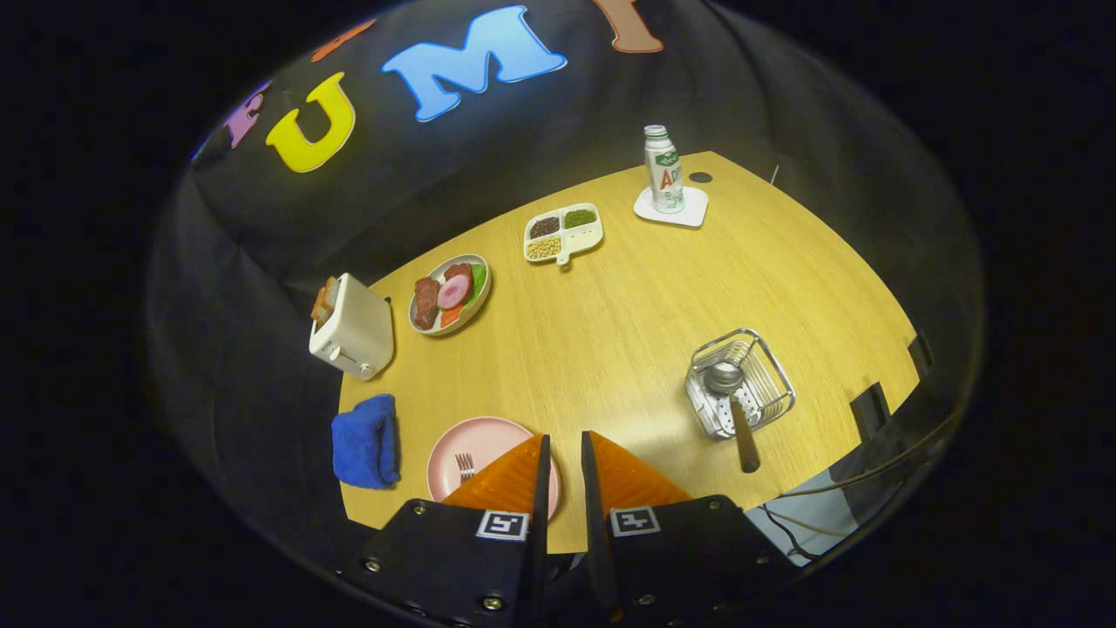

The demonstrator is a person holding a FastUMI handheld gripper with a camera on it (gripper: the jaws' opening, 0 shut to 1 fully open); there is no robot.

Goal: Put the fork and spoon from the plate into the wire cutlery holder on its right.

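The gripper [565, 445] is held high above the wooden worktop [628, 314], looking down on it. Its two orange fingers [514, 475] stand close together with a narrow gap between the tips; nothing is held between them.

The pink plate [475, 445] lies at the near edge of the worktop, directly under and beside the left finger, which covers its right part. The fork [465, 467] rests on the plate, tines visible at roughly 9 o'clock from the fingertips; its handle is hidden.

The wire cutlery holder [741, 384] stands well apart, at about 2 o'clock from the fingertips. The spoon [735, 406] is already in it, bowl down inside the basket, dark handle leaning out over the near rim.

A folded blue cloth [366, 440] lies just beside the plate at 9 o'clock. Beyond it, at 10 o'clock, stands a white toaster [353, 330], then a food plate [451, 294]. A divided dish [563, 233] sits at 12 o'clock, and a bottle [664, 170] on a white coaster [671, 212] at the far corner, 1 o'clock.
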